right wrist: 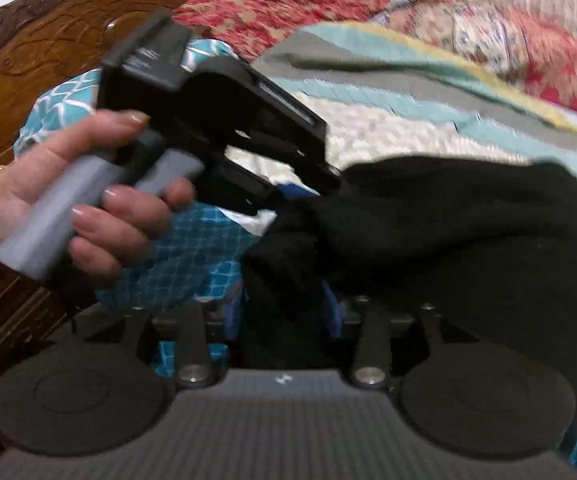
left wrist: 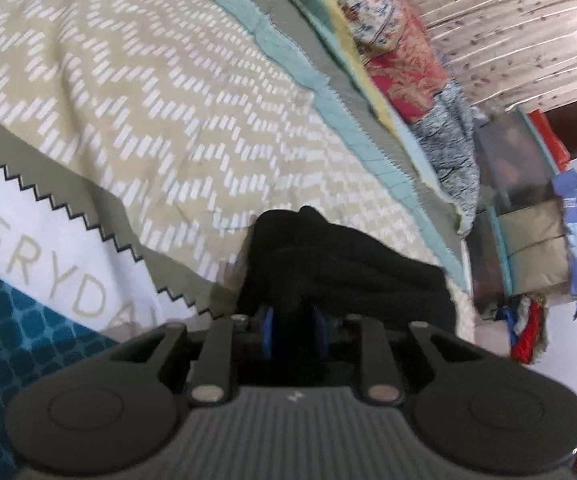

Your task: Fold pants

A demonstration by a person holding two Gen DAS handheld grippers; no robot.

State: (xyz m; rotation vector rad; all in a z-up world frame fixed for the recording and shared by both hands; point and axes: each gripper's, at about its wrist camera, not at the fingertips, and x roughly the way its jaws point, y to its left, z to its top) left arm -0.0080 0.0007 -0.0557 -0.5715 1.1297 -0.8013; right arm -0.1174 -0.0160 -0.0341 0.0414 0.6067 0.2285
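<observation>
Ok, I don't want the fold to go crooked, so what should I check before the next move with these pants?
1. Left gripper holds the pants: ok, black fabric is pinched between its blue pads.
2. Right gripper holds them: cannot tell. Fabric sits between its wider-set pads, but whether they press on it is unclear.
3. Fabric flat between the two grippers: not ok, it is bunched and sagging.
4. Room on the bedspread to lay them: ok, the left wrist view shows bare patterned cover ahead.
5. Which end is waistband and which is legs: cannot tell, only a dark bundle shows.
</observation>
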